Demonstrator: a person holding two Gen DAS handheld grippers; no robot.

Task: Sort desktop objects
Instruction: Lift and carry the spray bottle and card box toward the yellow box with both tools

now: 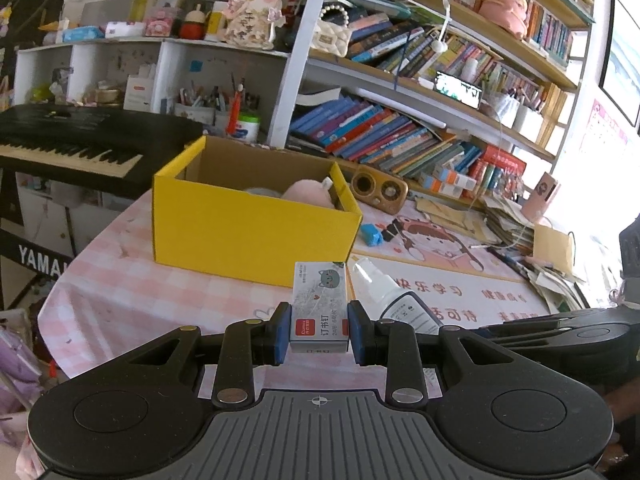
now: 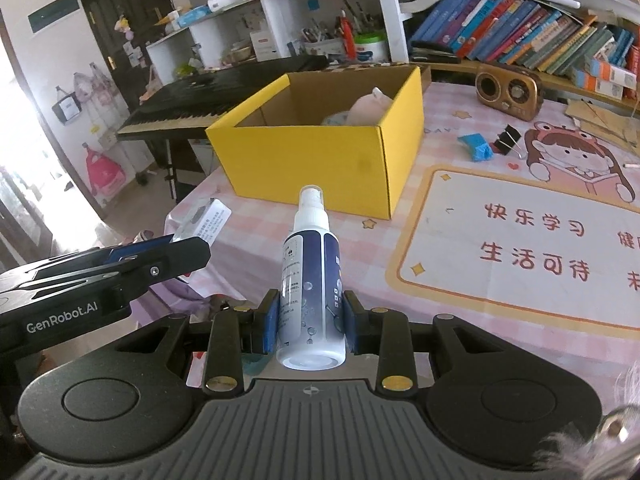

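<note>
My left gripper (image 1: 319, 334) is shut on a small grey box of staples (image 1: 320, 304), held upright above the pink checked tablecloth. My right gripper (image 2: 311, 326) is shut on a white and blue spray bottle (image 2: 310, 284), nozzle pointing away. Both point toward an open yellow cardboard box (image 1: 252, 228) (image 2: 320, 160) a short way ahead, with a pink plush toy (image 1: 306, 196) (image 2: 366, 110) inside. In the left wrist view the spray bottle (image 1: 394, 292) shows just right of the staples. In the right wrist view the left gripper (image 2: 188, 240) with the staples box (image 2: 210, 218) sits at the left.
A blue sharpener (image 2: 476, 148) and black binder clip (image 2: 508, 140) lie right of the box, beyond them a brown retro radio (image 2: 506, 94). A printed desk mat (image 2: 520, 248) covers the right side. A black keyboard piano (image 1: 68, 148) stands left; bookshelves (image 1: 400, 136) line the back.
</note>
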